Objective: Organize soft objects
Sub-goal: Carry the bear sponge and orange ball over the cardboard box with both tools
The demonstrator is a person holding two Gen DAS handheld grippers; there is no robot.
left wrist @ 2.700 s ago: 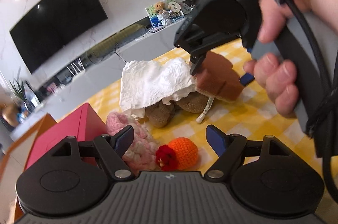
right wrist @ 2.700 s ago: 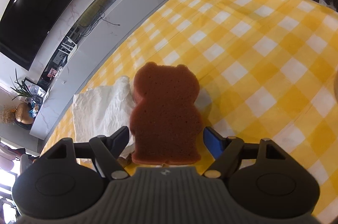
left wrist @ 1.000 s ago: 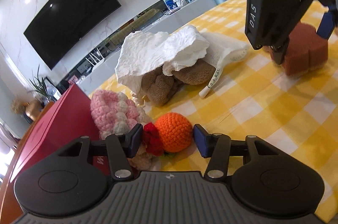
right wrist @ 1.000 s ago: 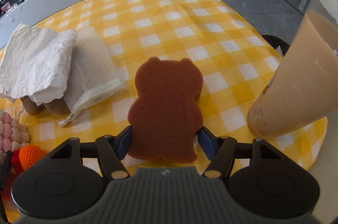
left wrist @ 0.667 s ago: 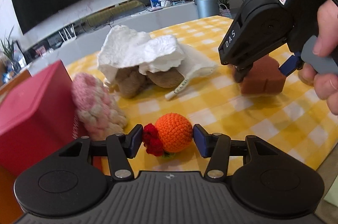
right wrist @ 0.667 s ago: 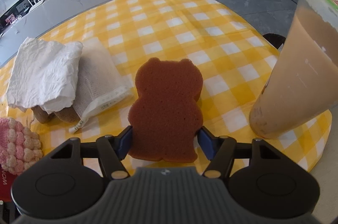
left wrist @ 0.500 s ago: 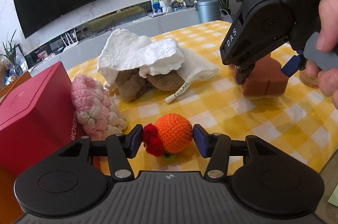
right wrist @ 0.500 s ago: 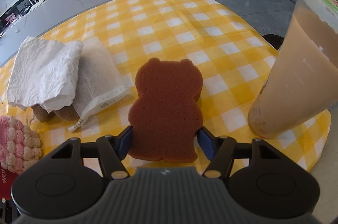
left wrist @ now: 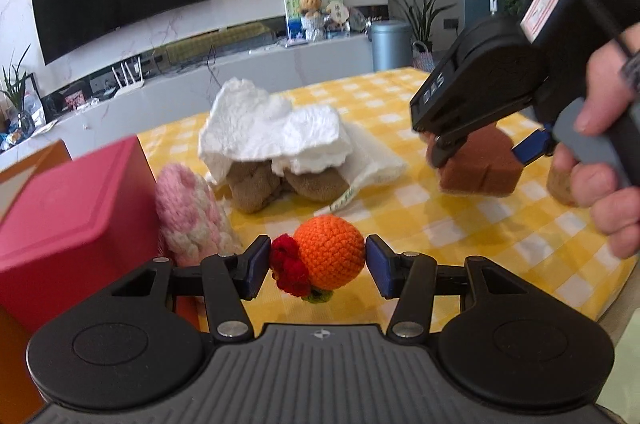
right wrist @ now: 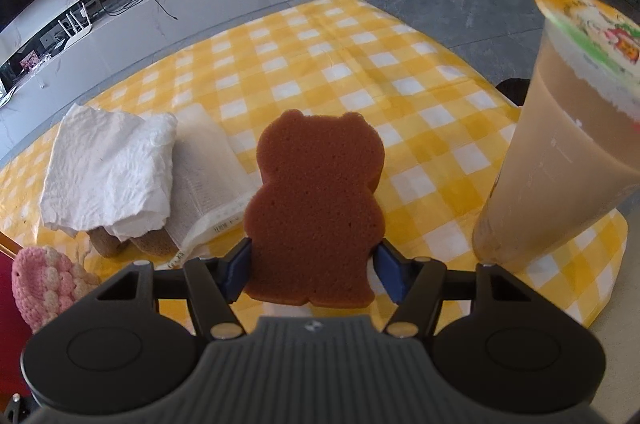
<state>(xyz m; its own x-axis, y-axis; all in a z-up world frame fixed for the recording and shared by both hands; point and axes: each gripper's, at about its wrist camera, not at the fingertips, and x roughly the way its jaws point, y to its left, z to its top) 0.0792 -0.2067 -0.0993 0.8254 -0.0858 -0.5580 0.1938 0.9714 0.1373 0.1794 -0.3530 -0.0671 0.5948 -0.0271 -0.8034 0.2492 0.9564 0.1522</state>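
My left gripper [left wrist: 316,266] is shut on an orange crochet ball with a red tuft [left wrist: 326,258], held just above the yellow checked cloth [left wrist: 480,224]. My right gripper [right wrist: 314,270] is shut on a brown bear-shaped sponge [right wrist: 316,207], which also shows in the left wrist view [left wrist: 476,163] under the right gripper body [left wrist: 492,79]. A pink crochet piece [left wrist: 188,212] lies beside a red box [left wrist: 68,224]. A white paper towel [left wrist: 272,133] covers brown plush pieces [left wrist: 280,185] and a mesh bag [right wrist: 208,183].
A tall cup of milk tea [right wrist: 560,151] stands close on the right of the right gripper, near the table's edge. The red box is at the far left of the table. A TV wall and a low cabinet lie behind.
The left gripper has risen and levelled with the orange ball in it. The right gripper holds the bear sponge and has lifted slightly; the view of the cup shifted.
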